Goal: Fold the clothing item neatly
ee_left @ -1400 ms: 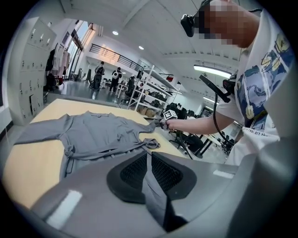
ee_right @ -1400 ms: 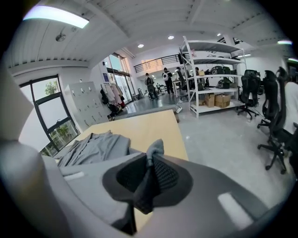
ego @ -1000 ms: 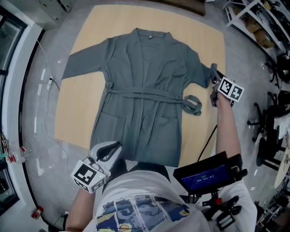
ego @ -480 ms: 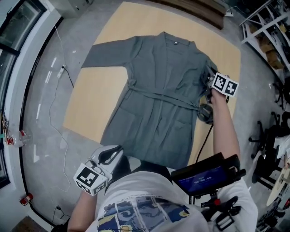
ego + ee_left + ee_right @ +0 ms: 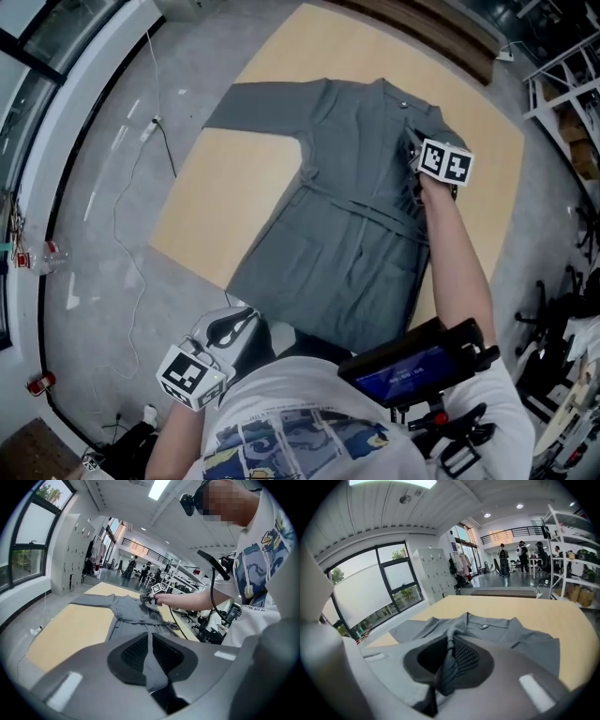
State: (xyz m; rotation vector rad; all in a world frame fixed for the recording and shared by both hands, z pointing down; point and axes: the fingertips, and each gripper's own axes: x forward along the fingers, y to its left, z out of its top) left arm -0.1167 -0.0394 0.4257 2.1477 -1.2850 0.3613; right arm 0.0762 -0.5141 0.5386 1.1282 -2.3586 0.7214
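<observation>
Left gripper jaws clamp a strip of the grey robe; right gripper jaws clamp a bunched fold; that side's sleeve hides under the forearm; the robe lies spread on a tan board on the grey floor beside windows.

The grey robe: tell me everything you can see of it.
The grey robe looks like soft, matte woven cloth. It lies front up on the tan floor board, collar away from the person, with one sleeve stretched out flat and a belt across the waist. Its other sleeve side is gathered over the chest, pinched in the shut right gripper. The left gripper is shut on a corner of the hem.
</observation>
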